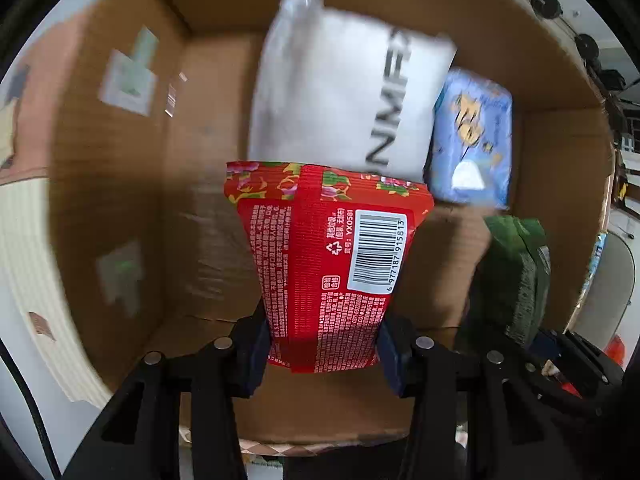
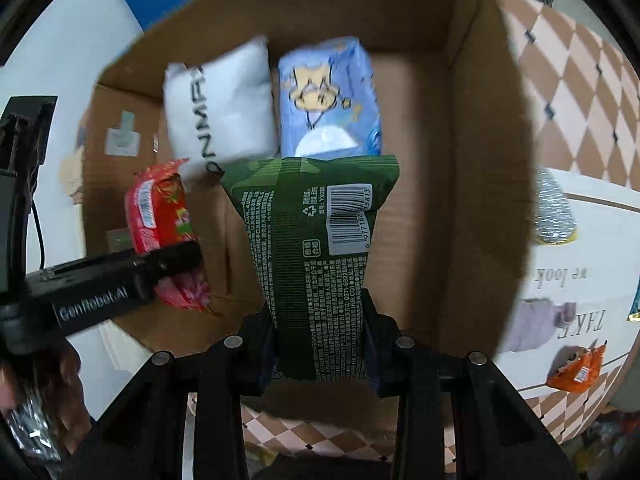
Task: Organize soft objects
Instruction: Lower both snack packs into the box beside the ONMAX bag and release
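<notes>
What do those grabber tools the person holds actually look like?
Each is matte black plastic. The left gripper and right gripper both have two angular fingers with dark blue pads and round silver rivets. White "GenRobot.AI" lettering marks the left one's side.

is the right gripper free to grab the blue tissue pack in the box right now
Probably not. The right gripper is already shut on the green pack, which hangs between it and the blue tissue pack; it would have to drop that first.

white pack (image 2: 220,108) & tissue pack (image 2: 328,100) side by side in box (image 2: 472,128), two held packs above
</notes>
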Demonstrator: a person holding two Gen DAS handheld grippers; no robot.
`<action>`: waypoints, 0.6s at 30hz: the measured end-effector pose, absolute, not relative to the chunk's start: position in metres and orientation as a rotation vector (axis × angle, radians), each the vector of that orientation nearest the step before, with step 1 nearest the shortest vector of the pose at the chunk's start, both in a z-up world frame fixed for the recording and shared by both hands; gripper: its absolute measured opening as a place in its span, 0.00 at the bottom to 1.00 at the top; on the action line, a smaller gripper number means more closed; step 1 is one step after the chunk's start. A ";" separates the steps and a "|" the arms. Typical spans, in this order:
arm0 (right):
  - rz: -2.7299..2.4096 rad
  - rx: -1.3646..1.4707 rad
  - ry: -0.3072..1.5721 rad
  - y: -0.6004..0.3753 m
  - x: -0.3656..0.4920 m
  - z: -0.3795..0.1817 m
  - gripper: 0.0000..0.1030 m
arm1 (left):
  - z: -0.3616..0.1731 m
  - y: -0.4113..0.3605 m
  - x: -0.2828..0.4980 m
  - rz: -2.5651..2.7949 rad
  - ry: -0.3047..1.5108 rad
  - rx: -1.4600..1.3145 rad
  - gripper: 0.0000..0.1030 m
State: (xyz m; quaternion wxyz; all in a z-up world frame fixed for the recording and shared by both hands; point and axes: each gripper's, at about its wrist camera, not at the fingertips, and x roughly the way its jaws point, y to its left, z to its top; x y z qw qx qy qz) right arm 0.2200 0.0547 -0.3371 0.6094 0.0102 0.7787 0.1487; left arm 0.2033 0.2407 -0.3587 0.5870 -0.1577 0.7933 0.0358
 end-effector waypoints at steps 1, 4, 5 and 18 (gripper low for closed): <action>0.342 0.013 1.805 0.056 0.219 -0.342 0.37 | -0.365 0.240 0.202 0.072 1.862 -0.386 0.42; 0.338 -0.018 1.821 0.062 0.216 -0.354 0.37 | -0.380 0.236 0.201 0.041 1.892 -0.401 0.42; 0.335 -0.026 1.823 0.063 0.216 -0.356 0.37 | -0.385 0.235 0.200 0.038 1.901 -0.404 0.42; 0.342 -0.106 1.770 0.081 0.210 -0.335 0.75 | -0.344 0.224 0.187 0.079 1.798 -0.267 0.57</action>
